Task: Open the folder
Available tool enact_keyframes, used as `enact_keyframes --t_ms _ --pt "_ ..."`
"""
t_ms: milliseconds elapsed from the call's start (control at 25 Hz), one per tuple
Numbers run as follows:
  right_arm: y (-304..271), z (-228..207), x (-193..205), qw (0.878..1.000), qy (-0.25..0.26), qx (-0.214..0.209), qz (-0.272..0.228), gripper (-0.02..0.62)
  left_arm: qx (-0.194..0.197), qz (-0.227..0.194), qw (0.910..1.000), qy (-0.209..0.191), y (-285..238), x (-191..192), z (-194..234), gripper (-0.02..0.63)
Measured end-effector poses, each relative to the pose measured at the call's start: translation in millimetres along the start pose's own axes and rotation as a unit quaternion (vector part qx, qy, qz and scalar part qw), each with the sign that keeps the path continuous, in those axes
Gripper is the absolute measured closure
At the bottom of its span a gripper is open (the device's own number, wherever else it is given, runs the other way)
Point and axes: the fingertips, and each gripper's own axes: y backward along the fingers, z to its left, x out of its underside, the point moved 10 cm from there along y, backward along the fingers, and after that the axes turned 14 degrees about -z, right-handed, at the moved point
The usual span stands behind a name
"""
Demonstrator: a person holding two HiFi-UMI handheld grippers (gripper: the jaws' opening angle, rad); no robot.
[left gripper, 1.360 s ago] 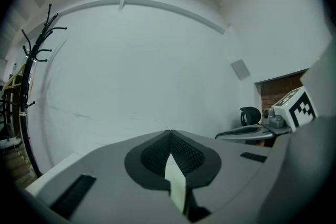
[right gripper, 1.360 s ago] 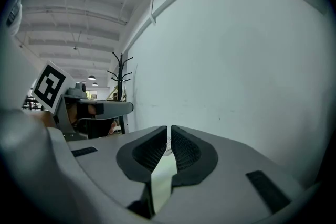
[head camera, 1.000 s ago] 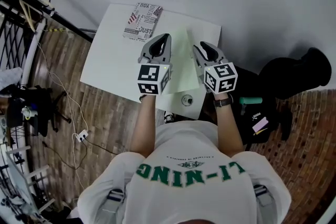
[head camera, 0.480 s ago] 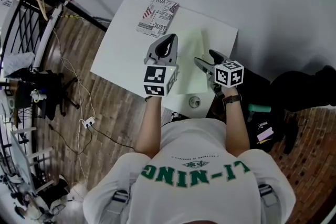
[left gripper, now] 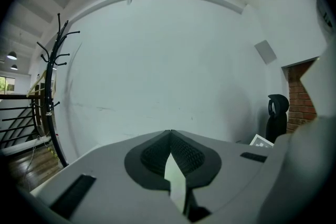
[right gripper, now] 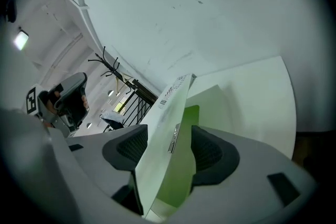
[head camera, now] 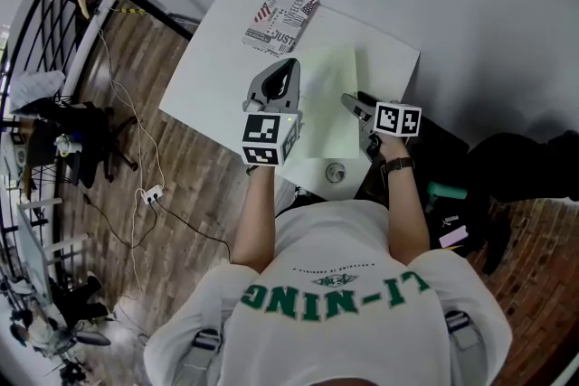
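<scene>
Closing around folder (head camera: 329,91) edge, right claw (right gripper: 169,135) is not yet pressing; left claw (left gripper: 170,136) is pinching its cover. Next, likely: gripping, spreading leaves apart.

shirt (head camera: 335,294): LI-NING | patterned box (head camera: 280,20): JUST

The thin, pale green paper folder (head camera: 327,99) lies on the white table (head camera: 208,77), near the edge closest to the person. Its long sides run away from the person. The left gripper (head camera: 286,66) pinches the folder's left edge tight. On the other side, the pale top cover (right gripper: 160,139) is lifted up a little. A brighter green inside (right gripper: 181,176) shows under it. That side sits between the closing jaws of the right gripper (head camera: 349,100).
</scene>
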Motion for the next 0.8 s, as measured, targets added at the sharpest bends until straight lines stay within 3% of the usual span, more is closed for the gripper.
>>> enact_keyframes --t_ms 480,800 --pt "-3.1 4.8 -4.2 1.000 -0.017 0.008 -0.015 0.532 -0.021 0.016 0.9995 0.017 9.3 14.6 5.7 0.592" --pt "-1.9 14.9 -6.9 0.999 -0.012 0.023 -0.020 0.545 -0.021 0.006 0.9996 0.015 20.4 9.4 16.3 0.592"
